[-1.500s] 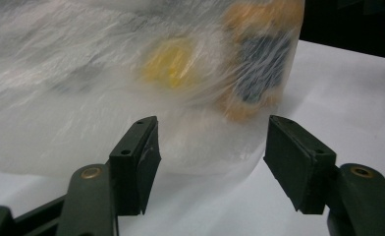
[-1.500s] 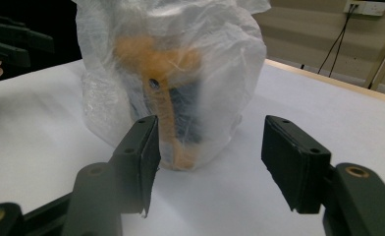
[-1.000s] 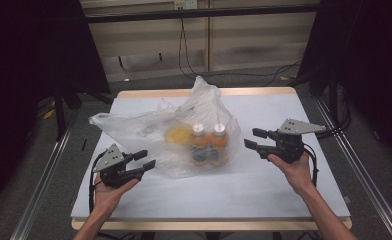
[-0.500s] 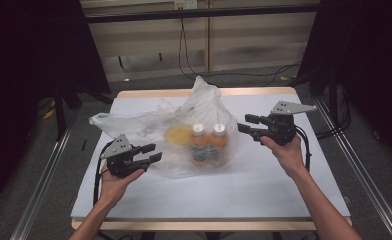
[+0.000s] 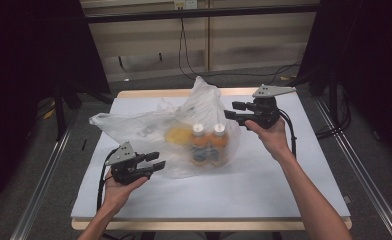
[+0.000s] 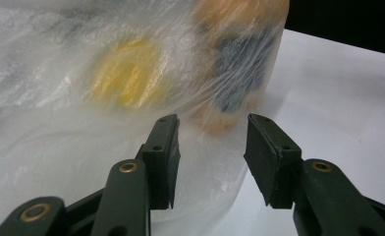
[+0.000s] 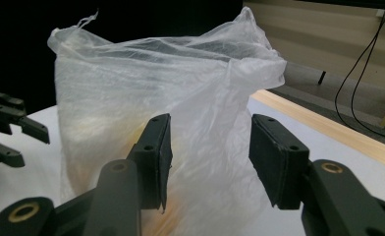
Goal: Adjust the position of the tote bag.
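While both tools gape empty | bag point(image 5: 184, 130) | high view: bottles point(image 5: 209, 145) upright inside

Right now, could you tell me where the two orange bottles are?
In the high view, the two orange bottles stand side by side inside the clear plastic bag mid-table, right of a yellow item, between the left gripper and right gripper.

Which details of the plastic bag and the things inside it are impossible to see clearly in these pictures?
- Yellow thing in the plastic bag: high view and left gripper view, blurred by the cloudy film; what it is stays unclear.
- Labels of the two bottles: high view, too small and veiled by the bag.
- Bag's contents: right gripper view, reduced to an orange tint by the crumpled plastic.
- Bag's top: left gripper view, cut off by the upper edge.
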`<action>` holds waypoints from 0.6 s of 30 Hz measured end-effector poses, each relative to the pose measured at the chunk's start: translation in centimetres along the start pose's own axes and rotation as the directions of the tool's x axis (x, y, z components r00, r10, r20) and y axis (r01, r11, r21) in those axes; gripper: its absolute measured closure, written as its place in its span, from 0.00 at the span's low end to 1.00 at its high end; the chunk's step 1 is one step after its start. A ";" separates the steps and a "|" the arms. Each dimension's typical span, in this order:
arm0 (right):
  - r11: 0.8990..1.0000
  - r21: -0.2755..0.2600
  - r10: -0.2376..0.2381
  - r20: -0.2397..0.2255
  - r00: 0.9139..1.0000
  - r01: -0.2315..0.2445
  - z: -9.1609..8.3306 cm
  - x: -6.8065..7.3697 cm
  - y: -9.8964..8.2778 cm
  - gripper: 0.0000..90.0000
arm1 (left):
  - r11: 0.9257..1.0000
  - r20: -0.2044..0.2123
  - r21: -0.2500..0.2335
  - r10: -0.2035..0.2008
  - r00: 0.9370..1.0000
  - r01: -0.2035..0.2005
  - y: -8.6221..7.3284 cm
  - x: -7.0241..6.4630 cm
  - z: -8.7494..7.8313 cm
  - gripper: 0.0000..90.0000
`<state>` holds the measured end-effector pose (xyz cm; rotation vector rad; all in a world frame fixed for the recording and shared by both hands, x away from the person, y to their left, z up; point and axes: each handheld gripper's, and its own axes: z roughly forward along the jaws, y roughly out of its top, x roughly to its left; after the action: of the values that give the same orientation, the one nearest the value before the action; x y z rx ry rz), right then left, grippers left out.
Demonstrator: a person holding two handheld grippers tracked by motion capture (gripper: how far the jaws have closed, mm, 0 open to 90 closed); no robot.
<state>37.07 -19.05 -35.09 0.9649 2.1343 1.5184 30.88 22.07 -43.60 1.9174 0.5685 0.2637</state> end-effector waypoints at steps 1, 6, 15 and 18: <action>1.000 -0.001 0.002 -0.003 1.000 -0.002 0.3 -0.1 0.3 0.57 | 1.000 -0.004 0.003 0.005 1.000 -0.005 0.0 0.0 0.0 0.62; 1.000 0.001 0.006 -0.009 1.000 -0.006 1.6 -0.5 1.3 0.58 | 1.000 -0.014 0.006 0.004 1.000 -0.004 -0.1 0.0 -0.4 0.60; 0.999 0.041 0.022 -0.026 0.999 -0.020 4.1 -1.1 2.2 0.58 | 1.000 -0.003 0.012 -0.014 1.000 0.014 -0.7 -0.1 0.2 0.53; 0.996 0.074 0.043 -0.036 0.998 -0.041 4.6 -1.3 1.8 0.62 | 1.000 -0.008 0.009 -0.016 1.000 0.016 -0.7 -0.2 0.1 0.51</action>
<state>41.48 -16.42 -35.26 1.0193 2.2230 1.4989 30.61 22.13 -44.30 1.9203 0.5908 0.2590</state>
